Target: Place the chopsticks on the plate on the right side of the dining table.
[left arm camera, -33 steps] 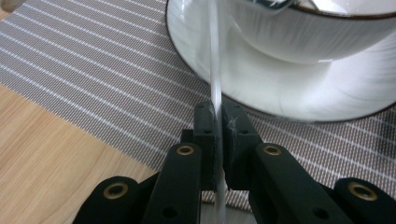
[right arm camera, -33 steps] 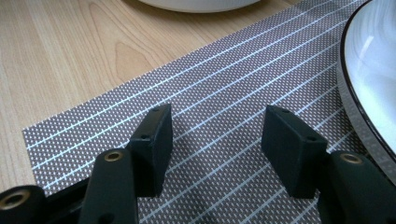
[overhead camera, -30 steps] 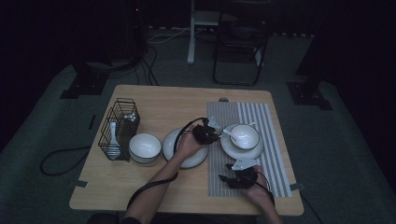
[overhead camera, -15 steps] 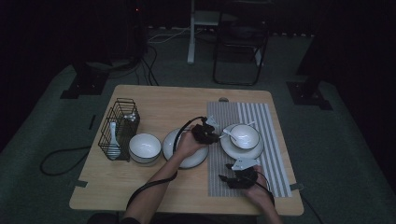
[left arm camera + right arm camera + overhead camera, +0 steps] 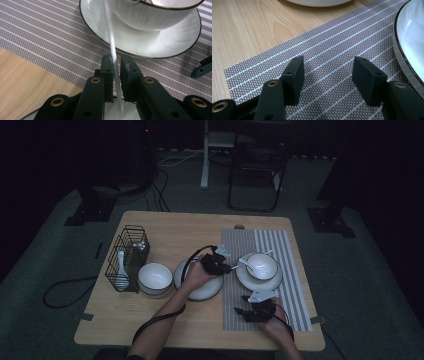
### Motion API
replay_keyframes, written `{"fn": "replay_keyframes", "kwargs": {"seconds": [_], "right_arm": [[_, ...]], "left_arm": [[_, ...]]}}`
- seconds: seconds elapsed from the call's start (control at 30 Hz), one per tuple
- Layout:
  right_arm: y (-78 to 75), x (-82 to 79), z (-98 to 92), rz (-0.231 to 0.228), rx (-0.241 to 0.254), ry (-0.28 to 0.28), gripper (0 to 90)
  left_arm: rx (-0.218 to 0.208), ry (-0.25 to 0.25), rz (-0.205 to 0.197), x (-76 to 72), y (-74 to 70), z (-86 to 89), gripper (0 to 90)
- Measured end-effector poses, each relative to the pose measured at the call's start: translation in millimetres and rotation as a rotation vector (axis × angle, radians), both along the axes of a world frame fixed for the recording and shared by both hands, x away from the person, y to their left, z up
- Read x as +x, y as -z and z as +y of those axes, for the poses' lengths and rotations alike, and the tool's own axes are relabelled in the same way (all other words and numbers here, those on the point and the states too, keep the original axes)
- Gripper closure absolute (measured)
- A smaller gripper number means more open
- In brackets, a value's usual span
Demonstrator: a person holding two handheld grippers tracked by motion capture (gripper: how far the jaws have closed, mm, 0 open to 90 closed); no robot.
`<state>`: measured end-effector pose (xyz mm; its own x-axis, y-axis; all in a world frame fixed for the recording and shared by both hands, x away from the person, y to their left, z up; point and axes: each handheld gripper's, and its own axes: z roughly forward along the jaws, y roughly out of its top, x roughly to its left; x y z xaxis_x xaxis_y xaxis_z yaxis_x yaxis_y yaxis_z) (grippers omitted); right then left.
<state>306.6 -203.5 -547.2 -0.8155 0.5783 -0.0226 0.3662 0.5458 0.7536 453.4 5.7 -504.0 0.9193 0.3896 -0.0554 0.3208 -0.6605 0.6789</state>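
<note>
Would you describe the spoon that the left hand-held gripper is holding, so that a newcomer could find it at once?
Start at the striped placemat on the table's right half, where a bowl stands on a plate. The spoon leans from that bowl toward the left hand-held gripper, which pinches its thin white handle. The other spoon stands in the wire rack at far left.

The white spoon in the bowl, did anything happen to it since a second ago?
Hardly. The left tongs stay clamped on the thin white spoon handle; their jaws have just been closing a touch, handle between them. The spoon leans in the white black-rimmed bowl on its white saucer as before. The right tongs rest open over the striped grey placemat, unmoved.
</note>
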Motion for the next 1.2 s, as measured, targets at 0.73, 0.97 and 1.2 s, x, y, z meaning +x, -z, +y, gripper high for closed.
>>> {"fn": "replay_keyframes", "kwargs": {"seconds": [0.73,0.97,1.2], "right_arm": [[0.0,0.1,-0.1,0.001,0.0,0.0,43.2],[0.0,0.0,0.0,-0.001,0.0,-0.001,43.2],[0.0,0.0,0.0,-0.001,-0.001,0.0,43.1]], "left_arm": [[-0.005,-0.032,-0.005,7.1,2.8,-9.0,86.0],[-0.001,-0.033,0.0,6.7,4.0,-11.7,85.9],[-0.003,-0.033,0.003,7.8,5.1,-10.8,85.9]]}}
